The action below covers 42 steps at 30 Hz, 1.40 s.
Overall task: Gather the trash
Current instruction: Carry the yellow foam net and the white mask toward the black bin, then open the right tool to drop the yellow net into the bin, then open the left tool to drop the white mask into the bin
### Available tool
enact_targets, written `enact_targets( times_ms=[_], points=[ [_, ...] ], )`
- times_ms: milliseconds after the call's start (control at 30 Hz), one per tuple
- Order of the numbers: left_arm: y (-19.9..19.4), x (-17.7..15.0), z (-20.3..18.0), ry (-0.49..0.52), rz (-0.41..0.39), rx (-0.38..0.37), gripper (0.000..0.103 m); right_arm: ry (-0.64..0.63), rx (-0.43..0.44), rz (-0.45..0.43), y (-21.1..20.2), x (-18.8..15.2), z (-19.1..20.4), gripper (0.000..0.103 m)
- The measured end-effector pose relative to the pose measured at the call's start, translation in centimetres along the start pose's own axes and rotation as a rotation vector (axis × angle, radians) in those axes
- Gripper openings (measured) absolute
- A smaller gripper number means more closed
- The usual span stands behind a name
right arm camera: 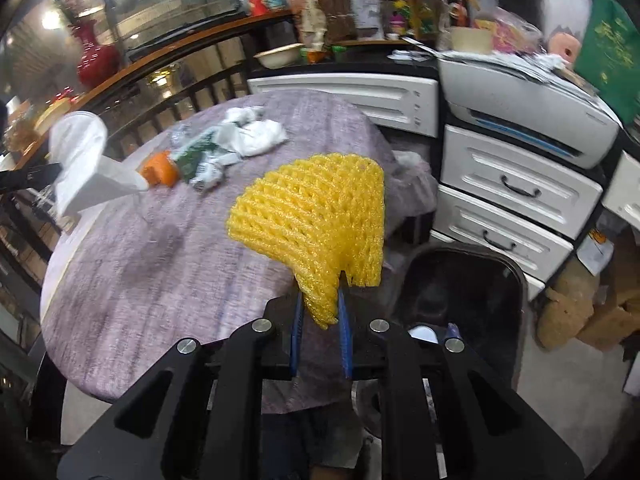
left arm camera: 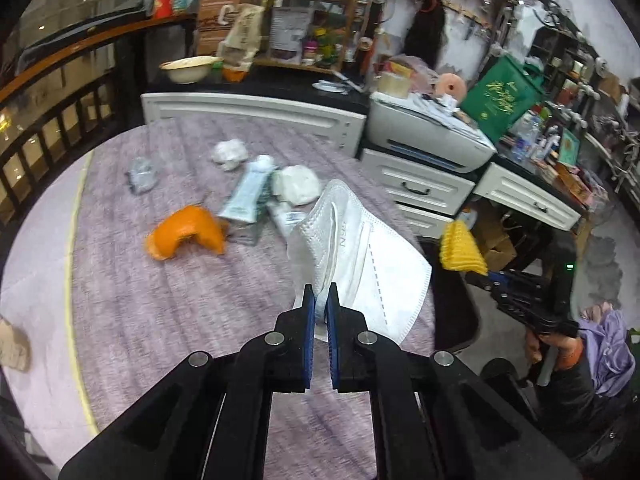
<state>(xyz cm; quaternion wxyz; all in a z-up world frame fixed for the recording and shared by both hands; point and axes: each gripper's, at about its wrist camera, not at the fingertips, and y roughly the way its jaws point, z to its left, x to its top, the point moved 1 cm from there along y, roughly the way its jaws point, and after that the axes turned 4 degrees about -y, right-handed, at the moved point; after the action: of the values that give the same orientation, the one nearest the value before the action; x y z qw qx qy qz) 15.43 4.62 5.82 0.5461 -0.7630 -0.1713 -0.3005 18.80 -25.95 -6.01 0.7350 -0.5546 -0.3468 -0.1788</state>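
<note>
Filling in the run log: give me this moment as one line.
left tool: shut on face mask | right tool: shut on yellow foam net | table: orange peel, wrappers left | black bin: beside table

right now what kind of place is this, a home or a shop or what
Probably a cluttered small shop or home workroom. A printer sits on white drawers, shelves behind are packed with goods, and a round table under a purple cloth holds scattered trash.

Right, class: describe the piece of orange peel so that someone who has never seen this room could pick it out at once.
Start at the round table with the mauve cloth. A cluster of litter lies on it: crumpled white tissues and a pale tube. The orange peel sits at the near left edge of that cluster, the only bright orange, curved piece among pale items.
</note>
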Motion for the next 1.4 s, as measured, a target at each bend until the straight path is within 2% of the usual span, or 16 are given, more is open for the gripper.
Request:
enact_targets(
  times_ms=[200, 233, 267, 300, 333, 533, 767, 933, 1200, 1400],
  points=[
    [2.9, 0.2, -6.4, 0.114, -0.013, -0.079, 0.007, 0.131, -0.085, 0.070, 1.5, -3.5, -5.7, 0.017],
    [3.5, 0.1, -7.3, 0.123, -0.009, -0.097, 0.007, 0.147, -0.093, 0.085, 2.0, -4.1, -6.3, 0.025],
    [4.3, 0.1, -8.4, 0.135, -0.005, -0.110, 0.007, 0.169, -0.112, 0.101, 2.5, -4.8, -7.1, 0.042],
    [5.1, 0.0, -9.5, 0.148, -0.004, -0.115, 0.007, 0.192, -0.137, 0.109, 2.9, -5.4, -7.7, 0.054],
    [5.8, -0.1, -10.5, 0.158, -0.006, -0.115, 0.007, 0.220, -0.163, 0.113, 3.1, -6.1, -8.4, 0.072],
    [10.1, -1.5, -15.4, 0.238, 0.019, -0.122, 0.007, 0.364, -0.169, 0.112, 2.4, -9.1, -11.4, 0.072],
    [16.2, -3.6, -20.1, 0.295, 0.092, -0.116, 0.007, 0.450, -0.287, 0.036, -1.4, -10.7, -14.8, 0.073],
    [20.0, -5.4, -22.4, 0.331, 0.166, -0.106, 0.007, 0.496, -0.327, 0.009, -3.3, -12.0, -16.8, 0.073],
    [24.0, -7.2, -23.7, 0.342, 0.245, -0.078, 0.007, 0.535, -0.343, 0.007, -4.2, -13.4, -18.2, 0.073],
    [26.0, -7.8, -23.9, 0.335, 0.272, -0.050, 0.007, 0.540, -0.346, 0.013, -4.2, -13.6, -18.3, 0.073]
  ],
)
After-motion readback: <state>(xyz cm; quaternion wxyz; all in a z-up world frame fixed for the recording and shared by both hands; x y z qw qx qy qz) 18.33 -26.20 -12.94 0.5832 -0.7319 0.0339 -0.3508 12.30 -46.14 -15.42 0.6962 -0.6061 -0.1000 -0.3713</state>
